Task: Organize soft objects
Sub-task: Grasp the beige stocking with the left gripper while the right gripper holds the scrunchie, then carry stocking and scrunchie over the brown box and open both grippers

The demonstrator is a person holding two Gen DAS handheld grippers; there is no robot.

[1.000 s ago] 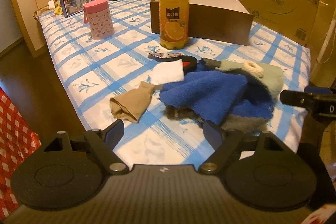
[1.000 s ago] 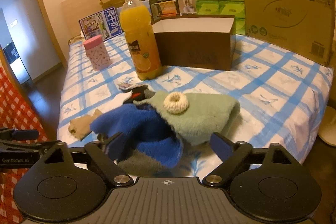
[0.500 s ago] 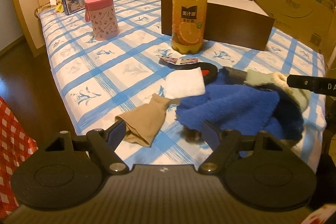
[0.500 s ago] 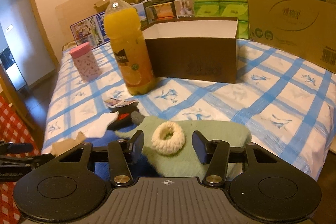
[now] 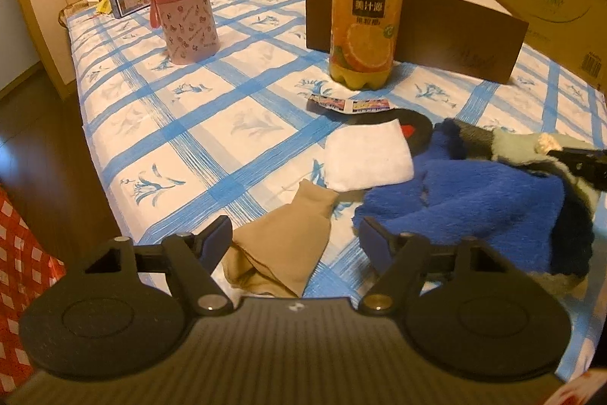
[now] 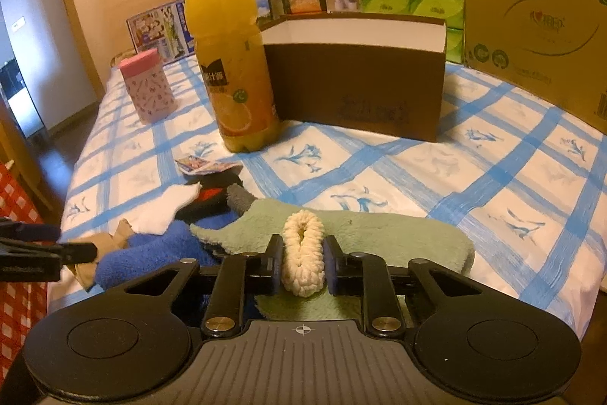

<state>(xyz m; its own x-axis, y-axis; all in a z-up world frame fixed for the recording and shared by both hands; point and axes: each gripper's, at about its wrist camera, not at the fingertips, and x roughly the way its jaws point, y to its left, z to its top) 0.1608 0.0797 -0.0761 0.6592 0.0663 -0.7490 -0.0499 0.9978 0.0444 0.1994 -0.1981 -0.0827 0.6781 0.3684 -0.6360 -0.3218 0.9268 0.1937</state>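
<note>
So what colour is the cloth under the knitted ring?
Pale green cloth; the right wrist view shows it best.

a cream crocheted ring [image 6: 302,259], squeezed into an oval, stands on the pale green fleece cloth [image 6: 383,238]; blue fleece cloth [image 5: 474,204] beside it.

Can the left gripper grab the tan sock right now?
Probably yes. The left gripper is open with the tan sock lying between its fingers, nothing on top of it; the pads aren't pressing yet.

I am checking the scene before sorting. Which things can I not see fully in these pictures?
- Brown box interior: both views, hidden by its front wall.
- Blue cloth: right wrist view, under the green cloth.
- Black item: left wrist view, partly under the white cloth.
- Orange juice bottle cap: cut off by the top edge, left wrist view.
</note>
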